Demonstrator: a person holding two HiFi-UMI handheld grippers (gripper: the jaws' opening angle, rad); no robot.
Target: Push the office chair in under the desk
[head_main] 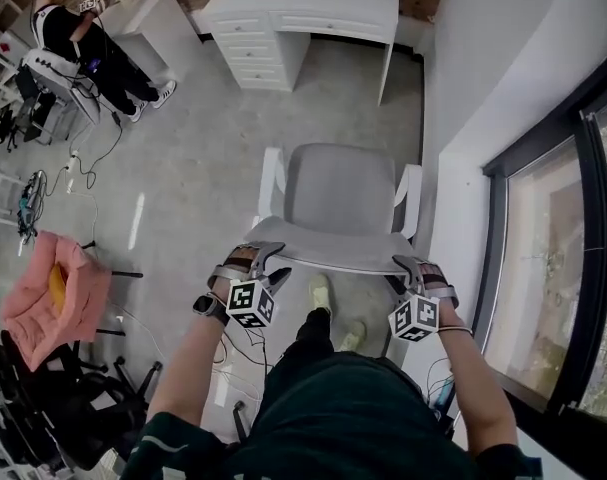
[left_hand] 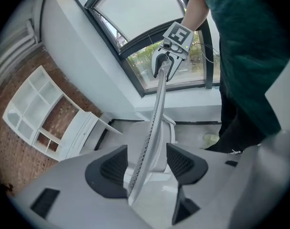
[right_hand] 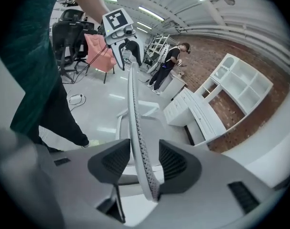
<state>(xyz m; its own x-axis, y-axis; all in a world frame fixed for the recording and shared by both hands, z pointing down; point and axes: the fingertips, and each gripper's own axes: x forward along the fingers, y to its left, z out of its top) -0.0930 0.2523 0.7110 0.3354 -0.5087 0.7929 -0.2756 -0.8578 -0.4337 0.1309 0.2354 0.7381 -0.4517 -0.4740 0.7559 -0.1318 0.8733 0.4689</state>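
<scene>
Nearest the camera, a dark green top [head_main: 353, 418] is seen from above, with both forearms stretched forward and a pair of pale shoes [head_main: 321, 290] visible below on the grey floor [head_main: 183, 178]. The left gripper [head_main: 266, 253] is held at the left end of the backrest [head_main: 333, 258] of the office chair [head_main: 341, 193], and the right gripper [head_main: 405, 265] at the right end. In the left gripper view the fingers [left_hand: 109, 168] are spread, and the thin perforated top edge of the backrest is seen passing between them, close to one pad with a clear gap to the other. In the right gripper view the fingers [right_hand: 171, 163] are likewise spread around the same edge, which lies against or just beside one pad and is not pinched.

Beyond the backrest the grey seat is shown, flanked by two white armrests [head_main: 271, 183]. The chair is turned toward the white desk [head_main: 313, 3], from which it is set well apart, with bare floor between them. To the left a pink cloth [head_main: 53, 298] is draped over a black chair [head_main: 63, 398]; to the right a dark-framed window [head_main: 553, 258] is seen. At the far left a seated person [head_main: 73, 38] is found beside another white table.
</scene>
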